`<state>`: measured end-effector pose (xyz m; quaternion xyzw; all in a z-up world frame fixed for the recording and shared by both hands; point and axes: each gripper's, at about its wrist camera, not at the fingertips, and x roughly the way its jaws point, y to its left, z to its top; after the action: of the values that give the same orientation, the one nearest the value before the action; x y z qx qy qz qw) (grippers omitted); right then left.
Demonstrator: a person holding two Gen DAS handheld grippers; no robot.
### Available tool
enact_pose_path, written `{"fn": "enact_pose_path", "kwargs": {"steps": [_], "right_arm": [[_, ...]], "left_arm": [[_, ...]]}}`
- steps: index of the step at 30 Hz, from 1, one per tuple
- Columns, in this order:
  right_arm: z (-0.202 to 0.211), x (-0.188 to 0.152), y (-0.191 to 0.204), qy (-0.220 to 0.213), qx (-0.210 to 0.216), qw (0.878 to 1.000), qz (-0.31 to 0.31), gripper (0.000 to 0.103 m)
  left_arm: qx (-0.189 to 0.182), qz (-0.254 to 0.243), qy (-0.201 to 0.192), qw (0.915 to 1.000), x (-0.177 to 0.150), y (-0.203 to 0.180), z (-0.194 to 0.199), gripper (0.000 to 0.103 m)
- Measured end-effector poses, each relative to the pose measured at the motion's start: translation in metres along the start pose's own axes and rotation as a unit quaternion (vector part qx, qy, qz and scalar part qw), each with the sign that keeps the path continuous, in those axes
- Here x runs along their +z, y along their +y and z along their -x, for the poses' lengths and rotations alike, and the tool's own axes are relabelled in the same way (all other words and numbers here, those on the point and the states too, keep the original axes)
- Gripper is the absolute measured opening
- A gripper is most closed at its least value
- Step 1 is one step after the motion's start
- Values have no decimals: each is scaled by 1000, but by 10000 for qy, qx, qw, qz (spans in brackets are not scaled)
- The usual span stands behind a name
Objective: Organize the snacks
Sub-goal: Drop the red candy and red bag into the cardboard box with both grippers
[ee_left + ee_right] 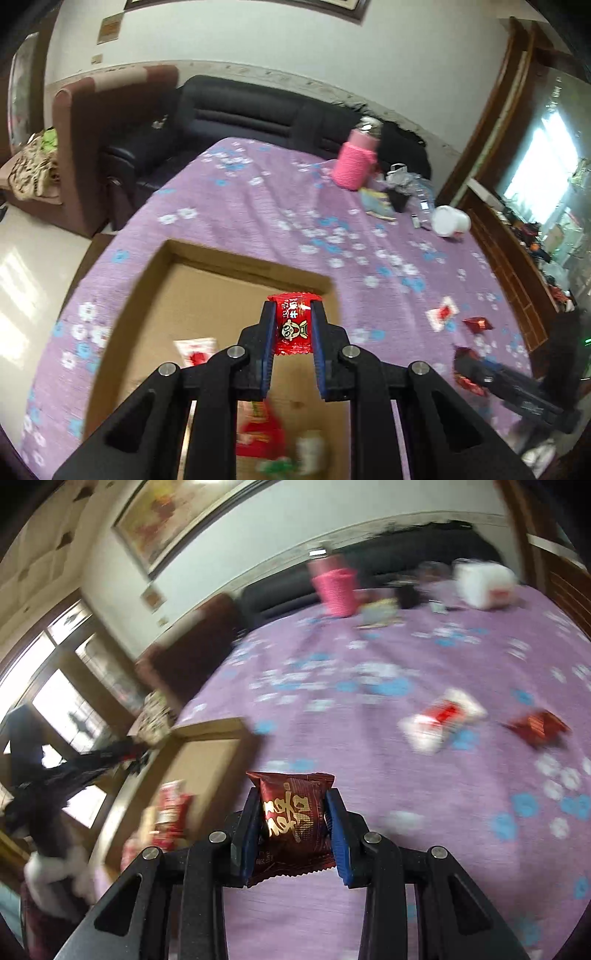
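My left gripper (293,308) is shut on a bright red candy packet (293,325) and holds it above the open cardboard box (207,291). Several snacks lie in the box, among them a white and red packet (197,352). My right gripper (291,794) is shut on a dark red snack packet with gold letters (291,819) above the purple cloth, just right of the box (210,749). Loose on the cloth lie a white and red packet (441,718) and a dark red packet (537,725). The right gripper also shows at the lower right of the left wrist view (517,391).
The table has a purple flowered cloth (258,206). At its far end stand a pink-sleeved bottle (356,160), a white cup on its side (450,221) and some clutter. A black sofa (229,114) and a brown armchair (92,140) stand beyond.
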<state>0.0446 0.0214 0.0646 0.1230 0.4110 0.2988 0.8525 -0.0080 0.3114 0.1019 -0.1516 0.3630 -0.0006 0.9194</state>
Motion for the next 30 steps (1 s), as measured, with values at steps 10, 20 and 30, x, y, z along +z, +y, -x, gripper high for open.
{"fn": "enact_pose_path", "kwargs": {"steps": [10,20,30], "right_arm": [[-107,21,95,840,-93,9932,801,37],[-163,22,94,1096,-467,9898,786,41],[-87,35,79,385,-503,9960,623,47]], "left_arm": [[233,641,524,9963,-3,69,-55,17],[270,911,609,9936,0,90,-71,40],[349,819,-98,9960,-1,67,6,85]]}}
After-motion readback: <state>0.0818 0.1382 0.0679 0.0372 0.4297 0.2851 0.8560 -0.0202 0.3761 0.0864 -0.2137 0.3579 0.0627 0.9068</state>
